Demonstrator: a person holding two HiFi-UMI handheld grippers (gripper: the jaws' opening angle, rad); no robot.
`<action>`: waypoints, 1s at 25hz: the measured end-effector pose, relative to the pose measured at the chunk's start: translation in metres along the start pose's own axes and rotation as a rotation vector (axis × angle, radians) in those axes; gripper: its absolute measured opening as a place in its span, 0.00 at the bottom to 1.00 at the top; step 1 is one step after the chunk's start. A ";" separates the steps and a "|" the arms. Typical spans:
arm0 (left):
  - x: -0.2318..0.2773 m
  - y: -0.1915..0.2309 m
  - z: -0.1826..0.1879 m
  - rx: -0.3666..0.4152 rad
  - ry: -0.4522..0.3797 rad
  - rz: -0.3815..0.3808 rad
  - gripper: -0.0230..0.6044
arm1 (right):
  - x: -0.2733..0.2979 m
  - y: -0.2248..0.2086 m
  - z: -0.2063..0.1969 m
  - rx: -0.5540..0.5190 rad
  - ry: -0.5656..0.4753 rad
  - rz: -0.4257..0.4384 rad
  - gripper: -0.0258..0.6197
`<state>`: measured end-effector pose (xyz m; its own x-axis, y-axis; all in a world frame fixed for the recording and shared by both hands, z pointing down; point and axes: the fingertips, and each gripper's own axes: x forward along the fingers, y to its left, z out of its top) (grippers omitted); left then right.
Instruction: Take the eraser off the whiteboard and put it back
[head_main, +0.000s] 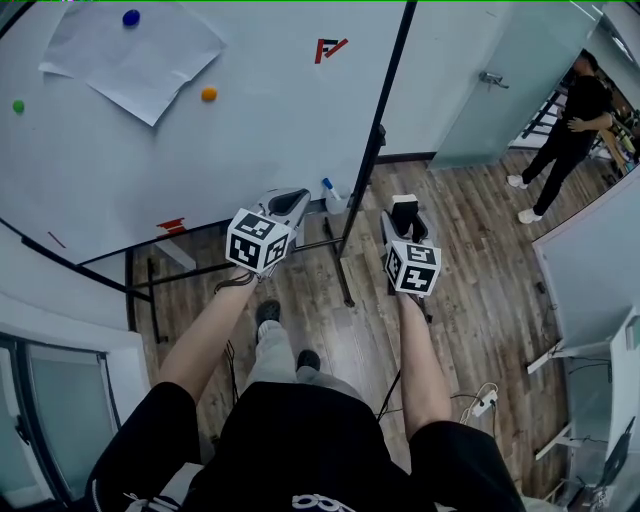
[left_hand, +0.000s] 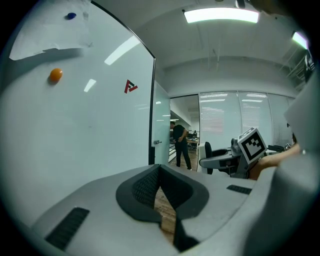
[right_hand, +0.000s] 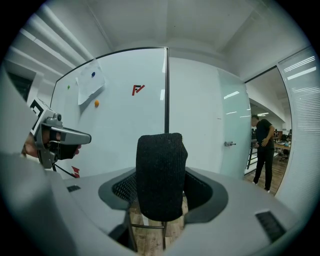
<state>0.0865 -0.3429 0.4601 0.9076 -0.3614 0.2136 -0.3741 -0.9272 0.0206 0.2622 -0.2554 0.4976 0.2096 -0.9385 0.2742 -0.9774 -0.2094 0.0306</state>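
A black felt eraser (right_hand: 161, 175) stands upright between the jaws of my right gripper (head_main: 404, 210), which is shut on it. In the head view the eraser (head_main: 405, 214) shows as a dark block at that gripper's tip, held off the whiteboard (head_main: 250, 110), to the right of its black frame edge. My left gripper (head_main: 289, 203) hovers near the board's lower edge. Its jaws meet with nothing between them (left_hand: 160, 187). Each gripper appears in the other's view: the right gripper (left_hand: 235, 156) and the left gripper (right_hand: 61, 137).
A paper sheet (head_main: 135, 55) hangs on the board with blue (head_main: 131, 17), orange (head_main: 208, 94) and green (head_main: 18, 106) magnets around it. A spray bottle (head_main: 333, 197) sits by the board's stand. A person (head_main: 565, 130) stands at the far right near a glass door (head_main: 480, 80).
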 end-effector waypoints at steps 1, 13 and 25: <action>0.001 0.000 -0.002 -0.002 0.003 -0.001 0.07 | 0.000 -0.001 -0.002 -0.001 0.004 -0.001 0.46; 0.005 -0.004 -0.010 -0.005 0.014 -0.018 0.07 | 0.000 -0.006 -0.006 0.002 0.009 -0.008 0.46; -0.001 0.026 0.003 -0.024 -0.024 0.016 0.07 | 0.028 0.006 0.025 -0.040 -0.016 0.021 0.46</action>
<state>0.0769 -0.3669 0.4572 0.9055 -0.3790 0.1907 -0.3931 -0.9186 0.0412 0.2629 -0.2897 0.4816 0.1889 -0.9471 0.2596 -0.9819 -0.1784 0.0637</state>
